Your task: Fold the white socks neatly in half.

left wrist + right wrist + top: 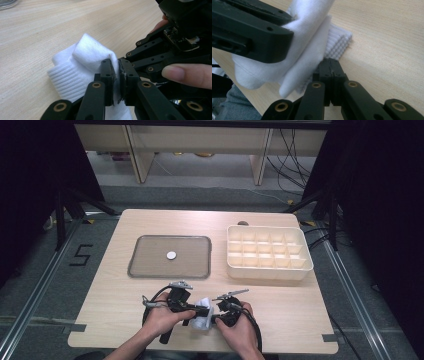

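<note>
At the table's near edge, two hand-held grippers meet over a white sock (202,314). The left gripper (117,75) pinches a fold of the sock's fabric between its jaws. The right gripper (331,65) has its jaws pressed together at the ribbed cuff; whether cloth is caught there is hard to tell. From above, hands hide most of the sock. Beyond lie a grey tray (145,265) holding a small white disc (171,255), and a compartmented box (270,269).
</note>
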